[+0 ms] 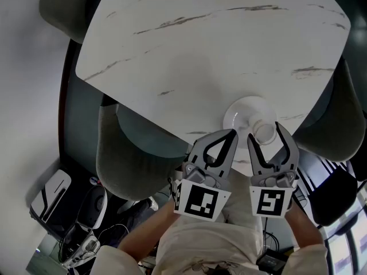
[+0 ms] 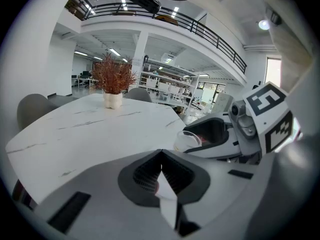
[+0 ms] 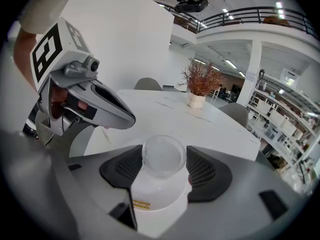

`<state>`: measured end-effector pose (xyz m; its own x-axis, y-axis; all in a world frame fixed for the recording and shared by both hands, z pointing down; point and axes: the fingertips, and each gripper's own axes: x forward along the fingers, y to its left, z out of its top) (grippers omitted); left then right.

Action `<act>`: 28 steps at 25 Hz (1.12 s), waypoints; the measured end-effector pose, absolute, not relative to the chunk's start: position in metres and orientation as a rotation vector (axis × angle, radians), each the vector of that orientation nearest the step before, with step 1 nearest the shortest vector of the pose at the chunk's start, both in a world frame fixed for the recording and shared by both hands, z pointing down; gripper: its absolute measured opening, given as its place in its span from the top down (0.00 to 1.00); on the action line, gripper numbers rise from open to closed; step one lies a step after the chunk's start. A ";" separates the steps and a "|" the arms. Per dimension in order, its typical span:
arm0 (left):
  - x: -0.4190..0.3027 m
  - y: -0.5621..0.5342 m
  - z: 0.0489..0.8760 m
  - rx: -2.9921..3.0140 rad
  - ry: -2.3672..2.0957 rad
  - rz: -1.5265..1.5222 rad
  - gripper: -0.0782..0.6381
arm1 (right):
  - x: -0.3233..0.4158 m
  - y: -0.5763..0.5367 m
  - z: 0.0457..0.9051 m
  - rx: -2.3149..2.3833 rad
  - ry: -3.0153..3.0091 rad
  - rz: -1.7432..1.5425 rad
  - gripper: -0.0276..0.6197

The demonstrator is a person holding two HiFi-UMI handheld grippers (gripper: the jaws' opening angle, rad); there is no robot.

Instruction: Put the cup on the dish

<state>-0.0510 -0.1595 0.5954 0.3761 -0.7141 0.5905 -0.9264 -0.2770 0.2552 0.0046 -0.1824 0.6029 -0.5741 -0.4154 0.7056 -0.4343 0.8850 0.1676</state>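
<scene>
The right tongs (image 1: 263, 132) are closed on the cup (image 3: 163, 156), held just over the dish (image 3: 150, 194); whether its base touches yet I cannot tell. The left tongs (image 2: 161, 152), beside the dish, are shut and empty. Likely risks: the dish sits near the desk (image 1: 200, 44) edge, so an off-centre or early release could tip the cup or nudge the dish outward. The cup is clear, round and smooth-walled, likely slippery against the pads.

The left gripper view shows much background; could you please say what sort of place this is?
Probably an open-plan office or lab: a black-railed mezzanine balcony, white shelving racks, and a white marble-look table bearing a reddish potted plant.
</scene>
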 end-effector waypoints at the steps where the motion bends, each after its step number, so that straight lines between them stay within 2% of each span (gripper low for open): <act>1: -0.051 -0.158 0.595 2.075 -1.408 0.494 0.88 | 0.005 -0.182 0.602 0.605 -2.257 0.031 0.56; 13: -0.048 -0.146 0.584 2.063 -1.446 0.499 0.88 | 0.007 -0.180 0.592 0.660 -2.352 0.184 0.56; 28: -0.027 -0.140 0.543 2.089 -1.510 0.488 0.88 | 0.025 -0.168 0.543 0.644 -2.423 0.094 0.56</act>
